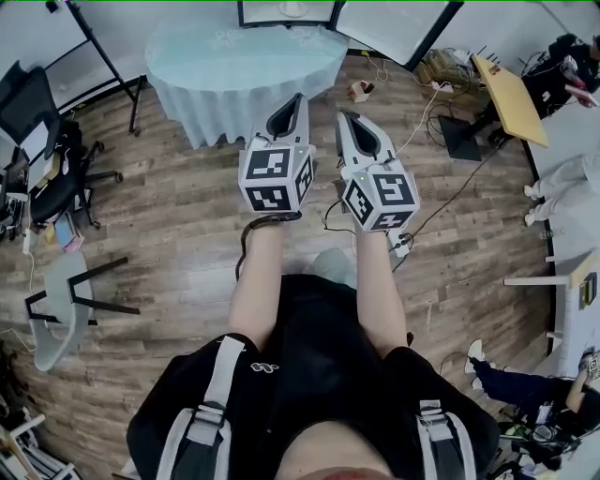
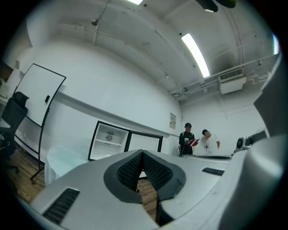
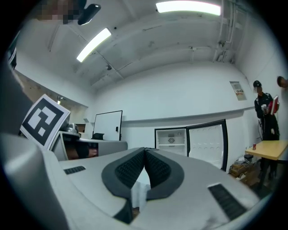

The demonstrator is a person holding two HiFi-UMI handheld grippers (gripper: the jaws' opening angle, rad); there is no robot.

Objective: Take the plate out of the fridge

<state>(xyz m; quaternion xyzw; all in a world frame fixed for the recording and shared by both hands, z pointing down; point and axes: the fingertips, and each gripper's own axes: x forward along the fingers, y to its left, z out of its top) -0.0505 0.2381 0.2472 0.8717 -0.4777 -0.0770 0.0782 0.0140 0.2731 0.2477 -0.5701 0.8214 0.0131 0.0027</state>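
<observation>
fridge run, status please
Shut and empty: left gripper, right gripper. Open fridge across room, likely plate on shelf. Cloth-covered table stands between.

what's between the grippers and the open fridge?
A round cloth-covered table stands between the left gripper, the right gripper and the fridge, with wood floor before it. The head view shows this.

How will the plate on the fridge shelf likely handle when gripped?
Tentative, since the plate is tiny in view. It looks round and pale, probably stiff, so it should not flex but might break if dropped. Sitting on a shelf in the open fridge, it may slide when nudged.
</observation>
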